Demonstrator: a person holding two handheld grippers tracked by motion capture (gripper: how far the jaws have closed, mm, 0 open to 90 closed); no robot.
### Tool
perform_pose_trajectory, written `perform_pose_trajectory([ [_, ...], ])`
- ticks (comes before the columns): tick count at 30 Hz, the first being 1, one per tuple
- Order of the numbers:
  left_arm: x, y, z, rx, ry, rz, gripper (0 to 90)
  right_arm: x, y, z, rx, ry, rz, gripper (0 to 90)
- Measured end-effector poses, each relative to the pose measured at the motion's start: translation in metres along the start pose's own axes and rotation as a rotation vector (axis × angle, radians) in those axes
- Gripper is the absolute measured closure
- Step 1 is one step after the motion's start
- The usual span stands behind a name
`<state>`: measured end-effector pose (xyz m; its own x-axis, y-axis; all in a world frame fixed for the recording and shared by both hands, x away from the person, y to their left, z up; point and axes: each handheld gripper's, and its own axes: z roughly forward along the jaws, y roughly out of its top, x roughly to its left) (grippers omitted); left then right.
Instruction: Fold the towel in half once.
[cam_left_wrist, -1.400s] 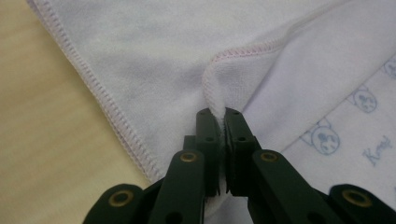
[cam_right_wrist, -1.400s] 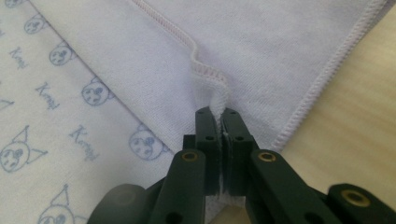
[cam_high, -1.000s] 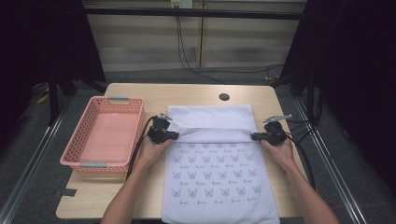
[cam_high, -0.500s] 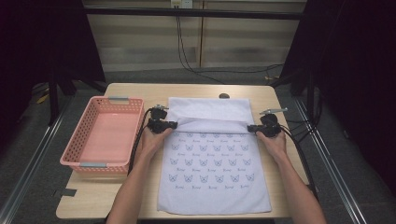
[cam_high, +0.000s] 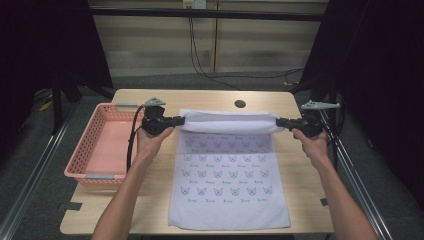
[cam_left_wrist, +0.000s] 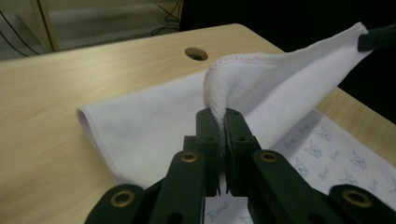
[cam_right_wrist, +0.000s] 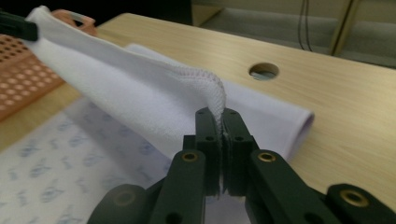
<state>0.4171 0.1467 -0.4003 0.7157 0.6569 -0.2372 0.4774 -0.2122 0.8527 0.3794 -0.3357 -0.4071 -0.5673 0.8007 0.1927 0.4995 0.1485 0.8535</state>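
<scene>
High view: two grippers hold the far edge of a towel up over the desk, mid-fold.

Left gripper (cam_high: 176, 120) and right gripper (cam_high: 281, 121) each have their fingers clamped tight on a corner of the white towel (cam_high: 227, 180), whose lifted far edge hangs taut between them while the printed near part lies flat on the desk (cam_high: 210, 97). Both gripper views show the hem pinched between closed fingers (cam_left_wrist: 209, 128) (no slack at either corner). To fold well, I would keep both hands level and the edge stretched, carry it toward the near hem, and line up the corners before lowering. The pink basket (cam_high: 92, 150) sits just left, clear of the cloth.
</scene>
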Motion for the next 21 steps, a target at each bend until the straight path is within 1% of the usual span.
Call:
perform_pose_trajectory([
  [1, -0.002, 0.002, -0.005, -0.006, -0.008, 0.004, 86.5, 0.005, 0.004, -0.005, -0.002, 0.016, -0.010, 87.4],
  [2, -0.006, 0.003, -0.012, -0.024, -0.029, 0.002, 86.5, 0.009, 0.007, -0.009, -0.004, 0.020, -0.024, 87.4],
  [3, -0.008, 0.004, -0.018, -0.032, -0.035, 0.012, 86.5, 0.016, 0.011, -0.016, -0.005, 0.027, -0.042, 87.4],
  [4, -0.011, 0.005, -0.024, -0.041, -0.029, 0.018, 86.5, 0.020, 0.014, -0.021, -0.004, 0.031, -0.054, 87.4],
  [6, -0.017, 0.007, -0.035, -0.068, -0.048, 0.014, 86.5, 0.028, 0.018, -0.032, -0.014, 0.044, -0.068, 87.4],
  [8, -0.027, 0.013, -0.049, -0.074, -0.051, 0.049, 86.4, 0.034, 0.021, -0.041, -0.017, 0.044, -0.089, 87.4],
  [10, -0.035, 0.019, -0.061, -0.085, -0.069, 0.067, 86.4, 0.040, 0.025, -0.053, -0.034, 0.050, -0.098, 87.4],
  [12, -0.045, 0.023, -0.072, -0.106, -0.082, 0.083, 86.4, 0.045, 0.029, -0.065, -0.059, 0.052, -0.106, 87.4],
  [14, -0.055, 0.025, -0.082, -0.112, -0.092, 0.103, 86.4, 0.051, 0.032, -0.077, -0.083, 0.054, -0.126, 87.4],
  [15, -0.060, 0.023, -0.086, -0.113, -0.106, 0.112, 86.2, 0.054, 0.033, -0.083, -0.092, 0.056, -0.126, 87.4],
  [16, -0.065, 0.019, -0.090, -0.133, -0.137, 0.104, 86.0, 0.058, 0.033, -0.089, -0.097, 0.054, -0.141, 87.4],
  [17, -0.070, 0.011, -0.093, -0.144, -0.157, 0.107, 86.1, 0.061, 0.031, -0.095, -0.117, 0.056, -0.157, 87.4],
  [18, -0.075, 0.003, -0.094, -0.127, -0.126, 0.130, 86.1, 0.063, 0.028, -0.100, -0.126, 0.067, -0.160, 87.4],
  [19, -0.077, -0.006, -0.092, -0.109, -0.108, 0.148, 86.1, 0.066, 0.023, -0.103, -0.116, 0.068, -0.172, 87.4],
  [20, -0.076, -0.016, -0.090, -0.101, -0.118, 0.135, 86.0, 0.069, 0.016, -0.103, -0.102, 0.078, -0.178, 87.4],
  [21, -0.073, -0.027, -0.086, -0.091, -0.116, 0.122, 85.8, 0.071, 0.008, -0.101, -0.075, 0.082, -0.182, 87.4],
])
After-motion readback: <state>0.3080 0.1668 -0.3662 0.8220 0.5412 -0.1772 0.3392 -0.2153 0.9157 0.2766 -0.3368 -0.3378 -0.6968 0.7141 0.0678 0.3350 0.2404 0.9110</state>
